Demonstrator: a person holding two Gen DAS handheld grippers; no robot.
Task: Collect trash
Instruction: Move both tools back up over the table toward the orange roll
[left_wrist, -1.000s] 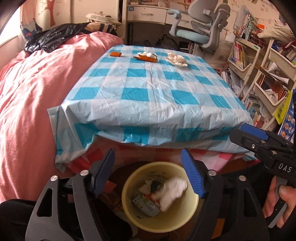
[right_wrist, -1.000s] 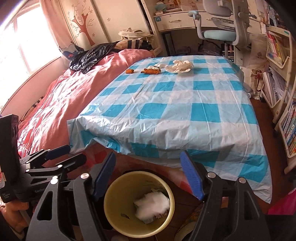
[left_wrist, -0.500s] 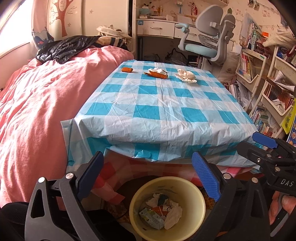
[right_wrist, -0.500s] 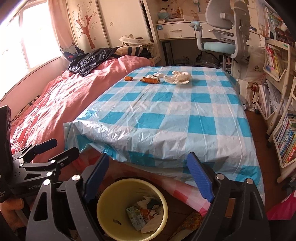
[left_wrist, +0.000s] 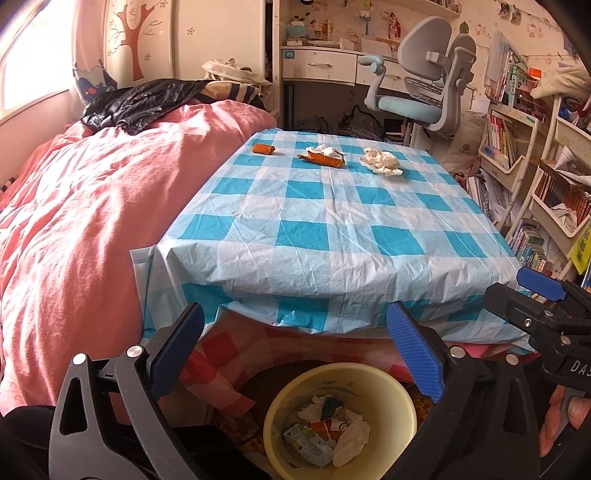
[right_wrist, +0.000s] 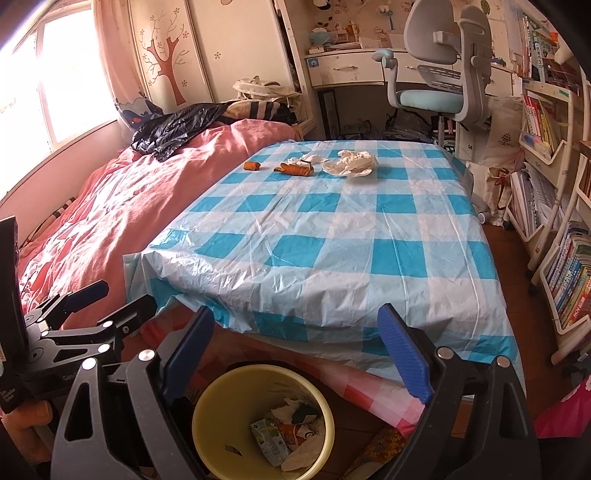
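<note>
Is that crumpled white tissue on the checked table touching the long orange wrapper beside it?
Apart. The left wrist view shows bare tablecloth between the crumpled tissue and the orange wrapper.

Pink-quilted bed (right_wrist: 110, 206) under a bright window (right_wrist: 55, 85) (tree-decal wardrobe (right_wrist: 173, 55) behind), 1 grey desk chair (right_wrist: 439, 62), crowded bookshelves (right_wrist: 554, 206).

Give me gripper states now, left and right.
Left gripper: open, holding nothing, above the yellow bin.
Right gripper: open, holding nothing, also above the bin.
</note>
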